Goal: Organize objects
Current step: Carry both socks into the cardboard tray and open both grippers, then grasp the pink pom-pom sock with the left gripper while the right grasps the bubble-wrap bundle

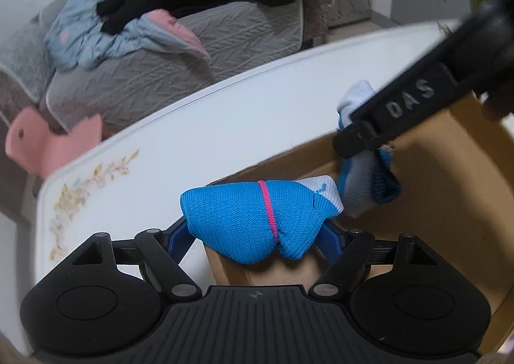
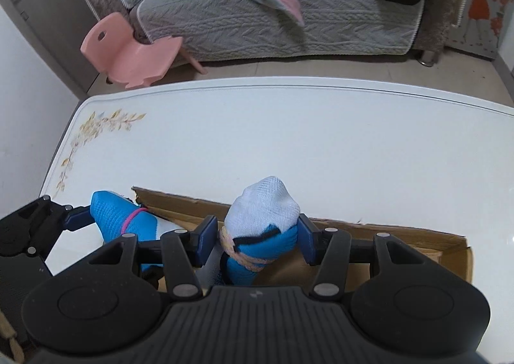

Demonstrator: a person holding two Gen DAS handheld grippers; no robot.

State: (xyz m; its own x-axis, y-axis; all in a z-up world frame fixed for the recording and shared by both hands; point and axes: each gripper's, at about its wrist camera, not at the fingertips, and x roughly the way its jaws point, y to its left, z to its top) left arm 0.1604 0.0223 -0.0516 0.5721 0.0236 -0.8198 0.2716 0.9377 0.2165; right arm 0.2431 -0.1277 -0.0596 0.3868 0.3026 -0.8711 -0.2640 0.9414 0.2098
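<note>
**Handheld gripper hardware, both wrist views**

I see each gripper, left gripper and right gripper, as matte black: a ribbed central plate carrying a small pale emblem at 12 o'clock, flanked at 9 and 3 o'clock by rounded housings with oval insets. Triangular cut-outs mark the link arms, joined by silver pivot pins. The fingers wear dark blue pads. One black finger bears raised letters "DAS".

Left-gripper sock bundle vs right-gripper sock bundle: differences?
Band: the left bundle is tied with a thin pink band; the right bundle has a pale twisted tie and a black strip.
Colour: the left bundle is mostly blue with a white end; the right bundle has a big white top over blue.
Shared: each is clamped in a gripper above the cardboard box.
</note>
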